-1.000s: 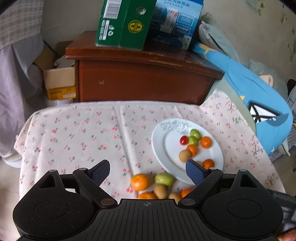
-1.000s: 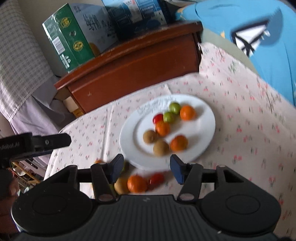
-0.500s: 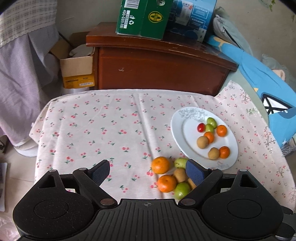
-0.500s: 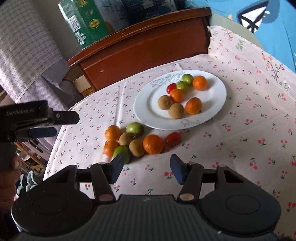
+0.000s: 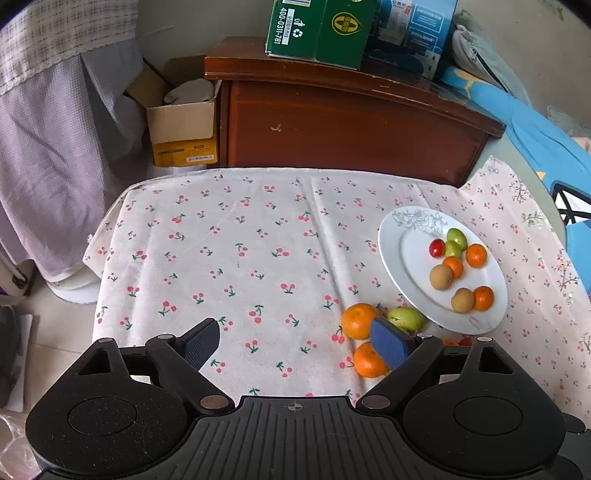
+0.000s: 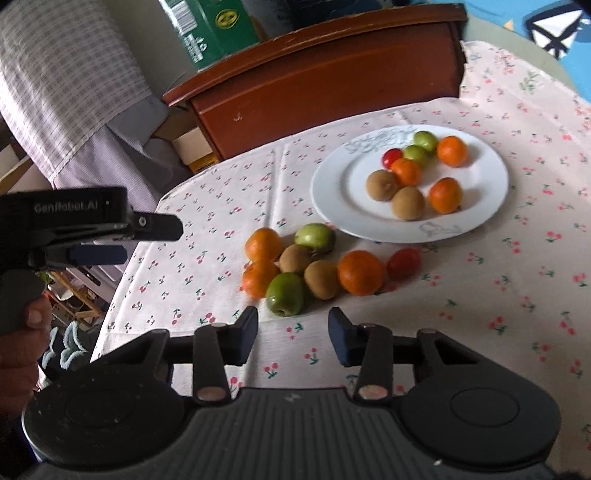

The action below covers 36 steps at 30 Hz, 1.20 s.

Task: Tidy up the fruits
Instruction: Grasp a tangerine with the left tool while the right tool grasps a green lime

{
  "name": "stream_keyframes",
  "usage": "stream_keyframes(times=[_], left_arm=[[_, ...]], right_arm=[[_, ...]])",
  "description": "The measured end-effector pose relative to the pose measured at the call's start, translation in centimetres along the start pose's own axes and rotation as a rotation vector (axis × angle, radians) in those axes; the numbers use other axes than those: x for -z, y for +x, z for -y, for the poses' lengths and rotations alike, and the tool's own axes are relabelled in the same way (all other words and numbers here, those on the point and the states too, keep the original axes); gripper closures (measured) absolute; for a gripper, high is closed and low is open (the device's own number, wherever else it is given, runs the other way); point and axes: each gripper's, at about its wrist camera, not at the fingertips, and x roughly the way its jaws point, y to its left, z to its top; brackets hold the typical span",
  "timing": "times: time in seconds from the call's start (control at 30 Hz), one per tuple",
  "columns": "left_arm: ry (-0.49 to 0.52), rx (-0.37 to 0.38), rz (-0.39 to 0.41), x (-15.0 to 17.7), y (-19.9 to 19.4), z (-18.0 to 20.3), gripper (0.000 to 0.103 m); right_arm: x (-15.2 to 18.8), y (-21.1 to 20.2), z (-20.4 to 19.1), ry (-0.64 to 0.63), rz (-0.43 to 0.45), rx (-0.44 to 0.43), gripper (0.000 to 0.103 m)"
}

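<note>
A white plate (image 6: 332, 192) (image 5: 391, 254) on the cherry-print cloth holds several small fruits: oranges, kiwis, green fruits and a red one. A loose pile lies on the cloth in front of it: oranges (image 6: 360, 272), kiwis (image 6: 321, 279), green fruits (image 6: 285, 294) and a red fruit (image 6: 403, 263). My right gripper (image 6: 292, 334) is open and empty, just in front of the pile. My left gripper (image 5: 295, 341) is open and empty, left of the pile; its body also shows at the left of the right wrist view (image 6: 74, 218).
A dark wooden cabinet (image 5: 351, 125) with green (image 5: 317, 29) and blue boxes stands behind the table. A cardboard box (image 5: 183, 129) and hanging cloth are at the left. A blue cushion (image 5: 535, 147) lies at the right.
Both grippers have pulled back and up from the table, so more of the cloth and the whole loose pile show. The left gripper has shifted left. Both stay open.
</note>
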Motion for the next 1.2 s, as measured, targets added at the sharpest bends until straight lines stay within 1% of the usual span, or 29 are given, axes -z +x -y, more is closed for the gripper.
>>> stream_keyframes(times=[0.13, 0.33, 0.37, 0.43, 0.47, 0.57, 0.77, 0.87, 1.0, 1.2], left_arm=[[-0.008, 0.02, -0.001, 0.1, 0.3, 0.1, 0.015], [0.0, 0.021, -0.016, 0.4, 1.2, 0.6, 0.015], [0.002, 0.02, -0.019, 0.4, 1.3, 0.7, 0.015], [0.005, 0.019, -0.025, 0.5, 1.6, 0.7, 0.015], [0.005, 0.018, -0.028, 0.6, 1.7, 0.7, 0.015], [0.007, 0.016, -0.033, 0.7, 2.0, 0.8, 0.015], [0.025, 0.021, -0.041, 0.9, 2.6, 1.1, 0.016], [0.047, 0.025, -0.049, 1.3, 3.0, 1.5, 0.016], [0.098, 0.035, -0.057, 2.1, 3.6, 2.5, 0.017], [0.186, 0.052, -0.052, 3.0, 4.4, 4.3, 0.021]], right_arm=[[-0.1, 1.3, -0.2, -0.001, -0.007, 0.003, 0.06], [-0.4, 2.6, -0.4, 0.003, 0.002, 0.006, 0.06], [-0.4, 2.8, -0.5, 0.003, 0.004, 0.01, 0.061], [-0.4, 3.1, -0.6, 0.003, 0.008, 0.017, 0.066], [-0.4, 3.2, -0.6, 0.003, 0.011, 0.02, 0.073], [-0.4, 3.3, -0.7, -0.006, 0.011, 0.023, 0.074], [-0.3, 2.2, -0.4, 0.004, -0.008, 0.017, 0.074], [-0.1, 1.2, 0.0, 0.012, -0.025, 0.04, 0.074], [0.3, -0.1, 1.1, 0.039, -0.025, 0.057, 0.074], [0.0, -1.5, 2.9, 0.093, 0.006, 0.096, 0.074]])
